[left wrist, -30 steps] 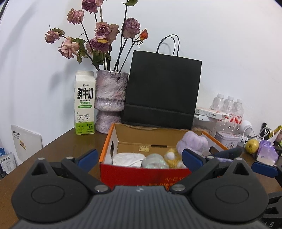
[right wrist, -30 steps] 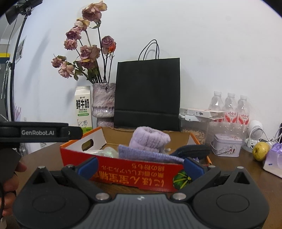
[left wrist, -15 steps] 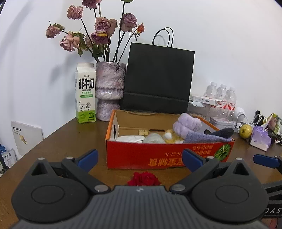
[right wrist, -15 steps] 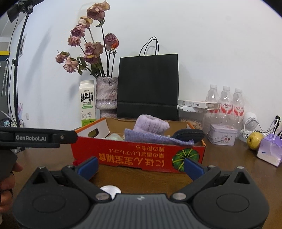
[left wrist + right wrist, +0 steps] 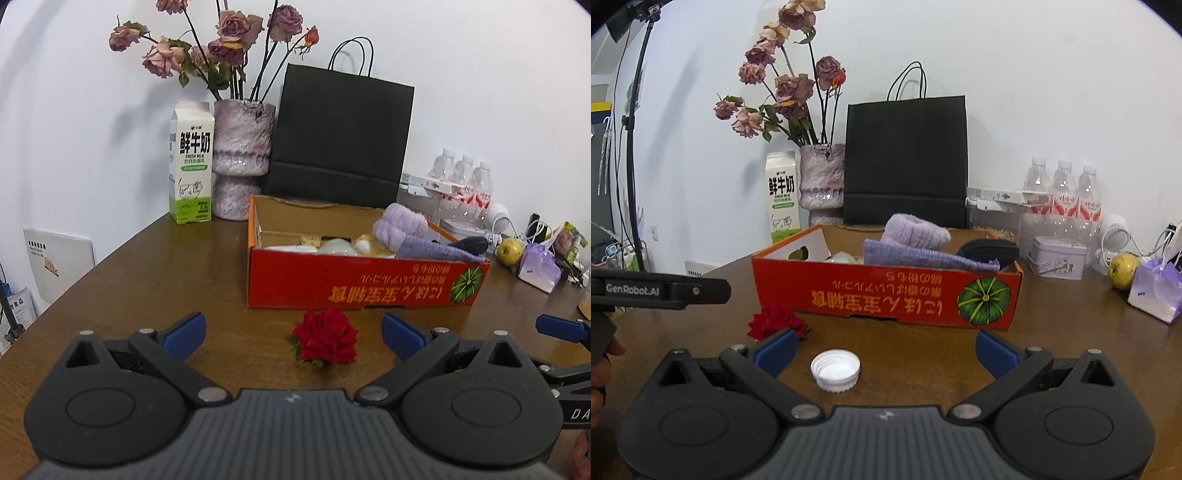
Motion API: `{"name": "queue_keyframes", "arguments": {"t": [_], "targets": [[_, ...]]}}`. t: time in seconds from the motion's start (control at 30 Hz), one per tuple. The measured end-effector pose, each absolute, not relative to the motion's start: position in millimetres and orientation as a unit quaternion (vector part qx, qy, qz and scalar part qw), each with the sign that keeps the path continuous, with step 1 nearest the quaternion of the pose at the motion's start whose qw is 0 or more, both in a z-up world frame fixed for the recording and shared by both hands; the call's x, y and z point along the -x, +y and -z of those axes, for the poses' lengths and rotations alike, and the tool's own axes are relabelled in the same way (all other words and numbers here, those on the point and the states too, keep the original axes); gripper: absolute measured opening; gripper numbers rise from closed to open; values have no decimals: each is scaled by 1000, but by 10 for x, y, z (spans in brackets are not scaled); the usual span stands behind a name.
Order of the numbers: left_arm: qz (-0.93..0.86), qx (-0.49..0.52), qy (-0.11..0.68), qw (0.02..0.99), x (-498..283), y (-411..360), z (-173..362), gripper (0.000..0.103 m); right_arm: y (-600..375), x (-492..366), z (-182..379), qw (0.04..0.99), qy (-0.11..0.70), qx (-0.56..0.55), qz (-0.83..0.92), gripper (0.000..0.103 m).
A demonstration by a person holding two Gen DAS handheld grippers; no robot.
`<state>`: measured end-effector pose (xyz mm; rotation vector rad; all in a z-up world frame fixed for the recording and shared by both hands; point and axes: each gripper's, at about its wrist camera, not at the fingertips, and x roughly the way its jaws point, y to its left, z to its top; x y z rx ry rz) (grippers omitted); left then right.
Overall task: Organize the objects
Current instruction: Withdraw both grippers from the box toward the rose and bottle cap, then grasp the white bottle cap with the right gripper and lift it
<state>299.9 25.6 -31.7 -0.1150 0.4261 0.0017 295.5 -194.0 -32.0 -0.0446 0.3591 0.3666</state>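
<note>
**Two loose items waiting short of the box**

The left gripper (image 5: 293, 332) is hovering with jaws spread and empty, the red rose (image 5: 325, 338) lying at 12 o'clock between them. The right gripper (image 5: 884, 349) is likewise released over the white cap (image 5: 835, 370) on the worktop (image 5: 1071, 332). Beyond, the red box (image 5: 886, 291) is sitting crowded; a hard clench may be crushing petals, or flicking the cap away.

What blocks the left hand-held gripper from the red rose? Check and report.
Nothing visible. The left hand-held gripper is open, and the red rose lies on bare brown wooden table between its fingers, short of the red cardboard box.
</note>
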Motion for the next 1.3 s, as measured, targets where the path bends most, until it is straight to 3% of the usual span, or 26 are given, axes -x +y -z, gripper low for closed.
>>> {"name": "queue_keyframes", "arguments": {"t": [0.63,1.1,1.2,1.3], "targets": [[-9,61,219,974,-2876,421,315,103,-1717,-3056,472,952,252,45,-170,103],[-17,68,223,972,-2894,437,324,103,-1473,-3522,619,930,329,12,-163,95],[-18,71,224,972,-2898,452,328,103,-1420,-3573,614,931,328,14,-162,90],[-19,72,225,971,-2902,458,332,103,-1359,-3583,606,932,325,26,-161,76]]}}
